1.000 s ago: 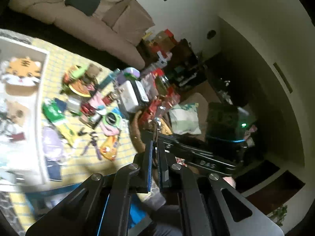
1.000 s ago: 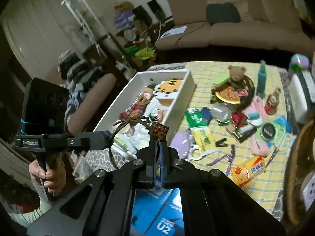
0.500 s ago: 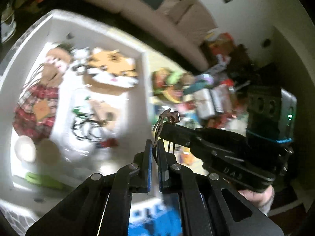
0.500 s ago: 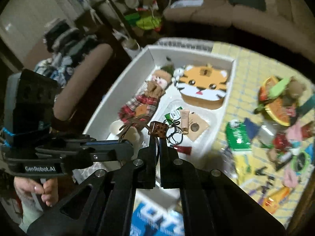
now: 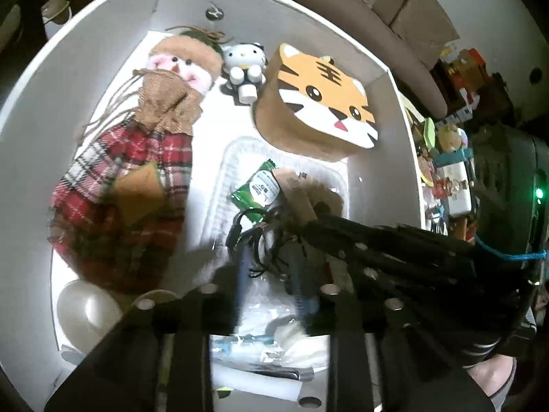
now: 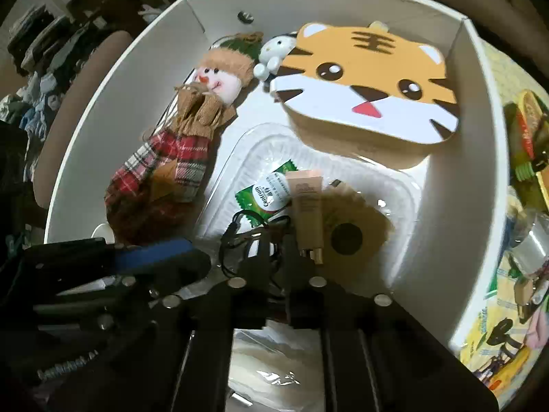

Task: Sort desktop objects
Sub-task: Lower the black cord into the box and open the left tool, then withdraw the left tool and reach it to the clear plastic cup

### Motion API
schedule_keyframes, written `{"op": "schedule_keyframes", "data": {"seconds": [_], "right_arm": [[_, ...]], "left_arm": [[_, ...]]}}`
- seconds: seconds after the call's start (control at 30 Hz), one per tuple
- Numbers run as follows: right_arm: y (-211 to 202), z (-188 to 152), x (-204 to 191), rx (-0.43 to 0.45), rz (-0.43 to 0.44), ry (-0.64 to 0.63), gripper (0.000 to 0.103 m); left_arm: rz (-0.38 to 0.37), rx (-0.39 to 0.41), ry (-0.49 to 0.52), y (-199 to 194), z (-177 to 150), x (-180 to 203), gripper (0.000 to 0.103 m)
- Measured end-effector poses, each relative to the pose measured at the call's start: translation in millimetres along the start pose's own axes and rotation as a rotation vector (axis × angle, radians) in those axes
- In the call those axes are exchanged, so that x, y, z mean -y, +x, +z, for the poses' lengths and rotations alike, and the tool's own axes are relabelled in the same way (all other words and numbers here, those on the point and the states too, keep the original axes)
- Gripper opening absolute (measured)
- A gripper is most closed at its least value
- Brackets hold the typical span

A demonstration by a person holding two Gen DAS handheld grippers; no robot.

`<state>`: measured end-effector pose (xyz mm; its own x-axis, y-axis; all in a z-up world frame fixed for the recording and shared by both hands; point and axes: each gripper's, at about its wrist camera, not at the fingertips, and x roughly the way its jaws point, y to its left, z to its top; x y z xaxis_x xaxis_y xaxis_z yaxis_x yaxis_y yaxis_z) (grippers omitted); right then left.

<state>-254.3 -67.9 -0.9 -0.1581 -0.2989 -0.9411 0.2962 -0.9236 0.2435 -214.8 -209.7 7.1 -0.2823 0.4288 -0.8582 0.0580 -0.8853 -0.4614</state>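
Observation:
Both grippers hang low inside a white storage box (image 5: 103,44) (image 6: 480,178). My left gripper (image 5: 269,267) is open over a clear plastic tray (image 5: 226,158) that holds black cords (image 5: 247,237), a green sachet (image 5: 257,189) and a tan tube. My right gripper (image 6: 274,254) is open over the same tray (image 6: 405,185), its fingertips at the black cords (image 6: 240,237) beside the tan tube (image 6: 308,206) and green sachet (image 6: 264,195). The keyring it carried is not visible between the jaws. The right gripper shows in the left wrist view (image 5: 329,230).
The box also holds a plaid snowman doll (image 5: 137,144) (image 6: 178,158), a small white cat figure (image 5: 245,65), a tiger-face box (image 5: 322,99) (image 6: 370,82) and a white ball (image 5: 85,309). Loose items lie on the yellow cloth to the right (image 6: 525,158).
Both grippers have dropped down into the white box over the clear tray. Both jaws, shut before, now stand open, and the keyring is gone from the right gripper.

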Motion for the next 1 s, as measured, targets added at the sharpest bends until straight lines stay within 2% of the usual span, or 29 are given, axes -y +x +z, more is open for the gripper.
{"op": "schedule_keyframes", "data": {"seconds": [0.07, 0.23, 0.33, 0.4, 0.47, 0.57, 0.6, 0.63, 0.73, 0.83, 1.0], "right_arm": [[-10, -4, 4, 0.017, -0.011, 0.0, 0.028], [-51, -22, 14, 0.073, 0.04, 0.008, 0.031], [-82, -36, 18, 0.116, 0.064, -0.008, 0.039], [-103, -47, 25, 0.14, 0.088, -0.016, 0.06], [-130, -63, 37, 0.171, 0.116, -0.02, 0.076], [-166, -88, 63, 0.2, 0.12, -0.018, 0.09], [-180, -98, 76, 0.212, 0.119, -0.004, 0.098], [-191, -107, 89, 0.224, 0.118, 0.012, 0.101], [-222, -130, 126, 0.257, 0.068, 0.053, 0.103], [-246, -152, 170, 0.299, 0.026, 0.126, 0.103], [-257, -176, 226, 0.331, -0.029, 0.191, 0.103]], "left_arm": [[0.018, 0.011, -0.003, -5, -2, 1, 0.046], [0.047, 0.045, 0.024, -28, -11, 16, 0.048], [0.077, 0.082, 0.075, -47, -23, 34, 0.059], [0.09, 0.097, 0.111, -55, -32, 49, 0.076], [0.095, 0.108, 0.153, -63, -42, 68, 0.079], [0.061, 0.115, 0.212, -68, -58, 105, 0.096], [0.044, 0.109, 0.232, -67, -63, 119, 0.096], [0.037, 0.103, 0.253, -64, -68, 133, 0.097], [0.021, 0.091, 0.292, -53, -79, 166, 0.103], [0.007, 0.065, 0.315, -35, -86, 196, 0.103], [0.019, 0.026, 0.325, 2, -88, 231, 0.103]]}}
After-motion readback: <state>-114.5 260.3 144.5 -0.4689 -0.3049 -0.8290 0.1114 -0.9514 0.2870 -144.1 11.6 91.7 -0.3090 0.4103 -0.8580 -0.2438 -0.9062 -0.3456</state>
